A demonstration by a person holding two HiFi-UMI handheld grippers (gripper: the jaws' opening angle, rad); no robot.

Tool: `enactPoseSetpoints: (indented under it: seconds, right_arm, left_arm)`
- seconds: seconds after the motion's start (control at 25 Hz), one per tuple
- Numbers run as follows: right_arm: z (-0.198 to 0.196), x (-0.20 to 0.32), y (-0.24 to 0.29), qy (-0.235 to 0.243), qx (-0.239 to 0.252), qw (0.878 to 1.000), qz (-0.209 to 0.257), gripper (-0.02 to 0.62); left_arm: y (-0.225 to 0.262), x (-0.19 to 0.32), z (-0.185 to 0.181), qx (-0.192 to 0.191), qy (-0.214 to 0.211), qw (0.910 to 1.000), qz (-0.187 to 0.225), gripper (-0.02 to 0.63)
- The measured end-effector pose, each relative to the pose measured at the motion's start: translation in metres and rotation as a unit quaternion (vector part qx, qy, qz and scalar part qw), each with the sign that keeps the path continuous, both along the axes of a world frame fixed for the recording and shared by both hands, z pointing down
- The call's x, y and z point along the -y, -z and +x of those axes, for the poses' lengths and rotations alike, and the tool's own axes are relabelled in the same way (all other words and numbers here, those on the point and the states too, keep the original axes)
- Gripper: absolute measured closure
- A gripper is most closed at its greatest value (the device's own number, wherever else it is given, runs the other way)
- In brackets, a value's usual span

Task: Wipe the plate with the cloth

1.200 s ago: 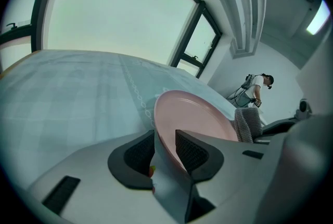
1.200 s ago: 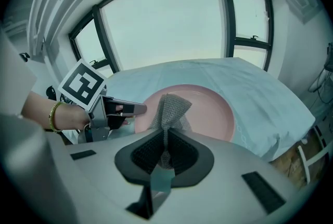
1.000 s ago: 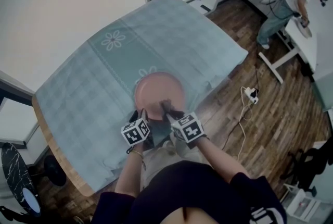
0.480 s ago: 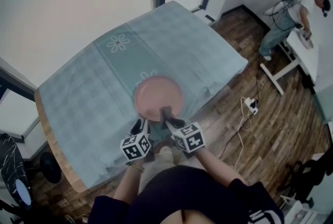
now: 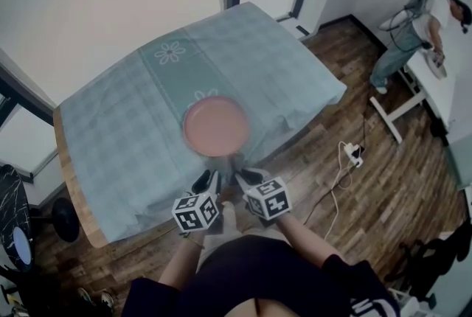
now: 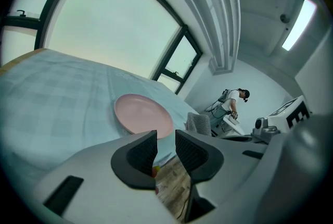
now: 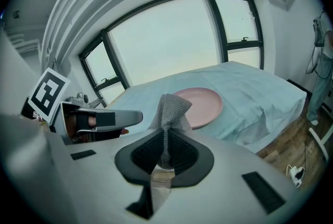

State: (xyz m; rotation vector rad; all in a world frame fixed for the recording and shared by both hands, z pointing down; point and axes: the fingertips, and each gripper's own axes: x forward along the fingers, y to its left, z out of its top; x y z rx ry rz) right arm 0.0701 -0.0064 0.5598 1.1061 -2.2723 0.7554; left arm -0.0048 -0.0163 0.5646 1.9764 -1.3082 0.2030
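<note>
My right gripper (image 7: 165, 137) pinches the grey mesh cloth (image 7: 171, 108) by its bunched end, mid-frame; it looks soft and floppy.

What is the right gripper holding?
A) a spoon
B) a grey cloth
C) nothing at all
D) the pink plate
B: in the right gripper view, the right gripper has its jaws pinched shut on the grey cloth, which sticks up between them, while the pink plate lies apart, further off.
</note>
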Motion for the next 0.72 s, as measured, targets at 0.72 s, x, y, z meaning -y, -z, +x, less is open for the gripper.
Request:
enactPoseSetpoints:
  seconds: [0.72]
  right_arm:
    - [0.036,-0.096,0.040,0.030,0.037,0.998,0.046,0.563]
  left_arm:
    - [0.041,-0.107,0.056,0.013,0.012,0.9993,0.034,0.512]
